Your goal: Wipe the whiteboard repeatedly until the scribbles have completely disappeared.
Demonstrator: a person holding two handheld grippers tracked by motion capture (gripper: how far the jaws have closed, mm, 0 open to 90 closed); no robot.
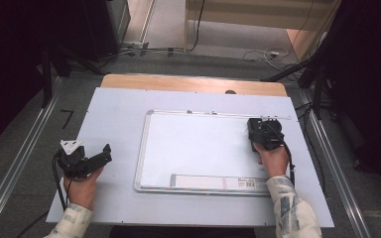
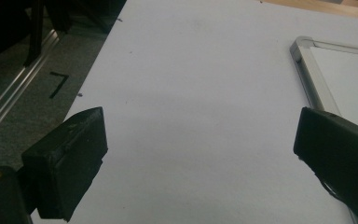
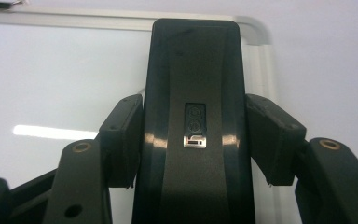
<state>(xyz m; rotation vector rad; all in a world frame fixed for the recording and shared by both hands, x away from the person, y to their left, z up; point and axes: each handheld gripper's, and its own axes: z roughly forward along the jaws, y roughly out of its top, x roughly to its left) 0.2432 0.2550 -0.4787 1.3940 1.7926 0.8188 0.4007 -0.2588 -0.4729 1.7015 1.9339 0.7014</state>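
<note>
One black eraser (image 3: pixel 196 126) is clamped in the right claw (image 1: pixel 265 133) at the whiteboard's (image 1: pixel 198 148) far right corner, board appears clean, so wiping is judged nearly done; left claw (image 1: pixel 87 157) is held open, empty, over the bench (image 1: pixel 114 114).

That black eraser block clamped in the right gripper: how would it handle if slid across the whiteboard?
The eraser looks rigid, so it probably won't flex. Its glossy shell might slip, though the right gripper squeezes both flanks. The whiteboard appears smooth, so it should glide easily.
</note>
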